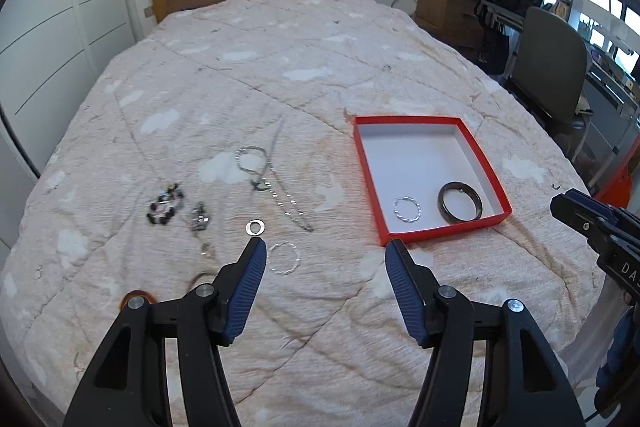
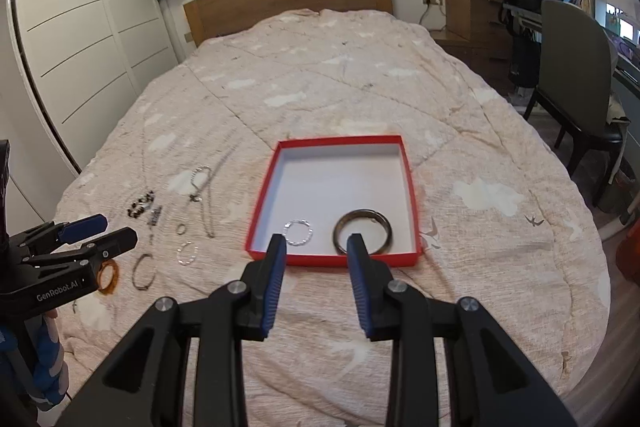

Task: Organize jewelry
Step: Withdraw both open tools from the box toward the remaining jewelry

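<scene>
Nearest the cameras, the left gripper (image 1: pixel 325 251) and right gripper (image 2: pixel 316 245) hang with jaws apart and empty; beyond, on the pink cloud-print quilted bed (image 1: pixel 280 67), a shallow red cardboard box (image 2: pixel 414 203) holds a dark glossy bangle (image 2: pixel 362 230) and a twisted silver ring (image 2: pixel 298 231), with loose silver chains (image 1: pixel 280 187) left of it.

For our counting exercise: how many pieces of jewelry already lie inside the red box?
2: a twisted silver bangle near the front-left corner of the shallow red cardboard box, and a dark glossy bangle to its right. Nothing appears hidden.
</scene>
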Demonstrator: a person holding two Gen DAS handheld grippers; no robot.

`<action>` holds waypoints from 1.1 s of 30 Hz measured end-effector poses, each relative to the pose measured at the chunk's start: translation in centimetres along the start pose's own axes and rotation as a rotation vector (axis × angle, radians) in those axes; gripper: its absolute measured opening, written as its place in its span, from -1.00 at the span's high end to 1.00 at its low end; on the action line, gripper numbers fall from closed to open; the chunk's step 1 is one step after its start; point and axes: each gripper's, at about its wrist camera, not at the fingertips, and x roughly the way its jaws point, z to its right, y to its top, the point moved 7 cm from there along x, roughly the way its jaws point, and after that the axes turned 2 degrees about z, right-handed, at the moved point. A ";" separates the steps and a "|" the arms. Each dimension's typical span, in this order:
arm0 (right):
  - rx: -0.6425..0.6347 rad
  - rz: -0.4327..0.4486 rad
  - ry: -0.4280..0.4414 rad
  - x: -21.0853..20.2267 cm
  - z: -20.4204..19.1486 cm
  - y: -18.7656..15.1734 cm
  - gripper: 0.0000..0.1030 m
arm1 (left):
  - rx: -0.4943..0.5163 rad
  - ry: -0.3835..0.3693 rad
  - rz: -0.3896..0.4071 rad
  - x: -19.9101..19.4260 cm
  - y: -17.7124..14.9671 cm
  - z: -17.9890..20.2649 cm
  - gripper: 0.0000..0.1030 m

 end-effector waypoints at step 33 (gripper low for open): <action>-0.088 0.028 0.067 -6.7 -11.0 -2.9 0.40 | -0.300 0.237 0.150 -11.9 -6.0 -18.0 -0.58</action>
